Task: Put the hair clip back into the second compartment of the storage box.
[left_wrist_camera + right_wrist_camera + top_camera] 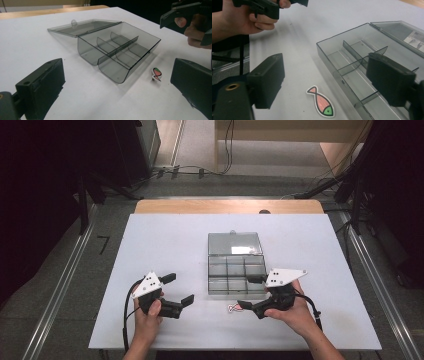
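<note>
A smoky transparent compartment box [235, 270] stands mid-table with its lid [235, 243] folded flat behind it; its compartments look empty. A small fish sticker [231, 308], pink with a green head, lies flat just in front of the box. My right gripper [246, 291] is open at the box's front right corner. In the right gripper view its jaws [327, 80] straddle the fish sticker [321, 102], and one jaw hangs over the box [362, 62]. My left gripper [179, 288] is open to the left of the box [117, 50], with nothing between its jaws and the sticker [157, 74] ahead.
The white table [165, 240] has bare room left of the box and behind it. A wooden edge [225, 206] runs along the far side. Cables and metal rails [65, 280] lie on the floor around the table.
</note>
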Demonstrator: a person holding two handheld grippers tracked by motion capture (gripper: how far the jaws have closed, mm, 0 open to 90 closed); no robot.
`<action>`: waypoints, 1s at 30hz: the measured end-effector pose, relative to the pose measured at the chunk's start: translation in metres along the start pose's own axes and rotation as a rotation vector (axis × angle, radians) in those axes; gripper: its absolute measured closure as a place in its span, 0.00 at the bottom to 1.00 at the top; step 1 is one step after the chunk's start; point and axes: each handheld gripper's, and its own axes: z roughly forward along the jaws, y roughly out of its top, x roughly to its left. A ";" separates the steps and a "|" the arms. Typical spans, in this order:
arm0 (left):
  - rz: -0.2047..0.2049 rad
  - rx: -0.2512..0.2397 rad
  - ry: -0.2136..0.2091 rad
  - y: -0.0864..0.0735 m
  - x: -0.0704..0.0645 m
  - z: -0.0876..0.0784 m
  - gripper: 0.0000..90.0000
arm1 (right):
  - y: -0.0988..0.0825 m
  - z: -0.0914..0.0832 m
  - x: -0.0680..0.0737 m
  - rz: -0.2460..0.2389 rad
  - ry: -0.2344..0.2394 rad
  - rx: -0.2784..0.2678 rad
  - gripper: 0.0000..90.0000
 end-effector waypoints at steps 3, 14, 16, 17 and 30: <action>0.002 0.000 0.010 -0.003 0.001 -0.005 0.00 | 0.000 0.002 0.002 -0.019 0.017 0.004 0.27; -0.005 0.016 0.039 -0.015 0.005 -0.021 0.00 | -0.008 0.016 0.005 -0.064 0.059 0.090 0.57; -0.011 0.015 0.043 -0.016 0.006 -0.024 0.00 | -0.010 0.019 0.004 -0.066 0.059 0.108 0.61; -0.013 0.016 0.045 -0.017 0.007 -0.025 0.00 | -0.011 0.020 0.003 -0.067 0.062 0.110 0.63; -0.027 0.023 0.049 -0.023 0.010 -0.034 0.00 | -0.027 0.040 -0.001 -0.084 0.035 0.221 0.82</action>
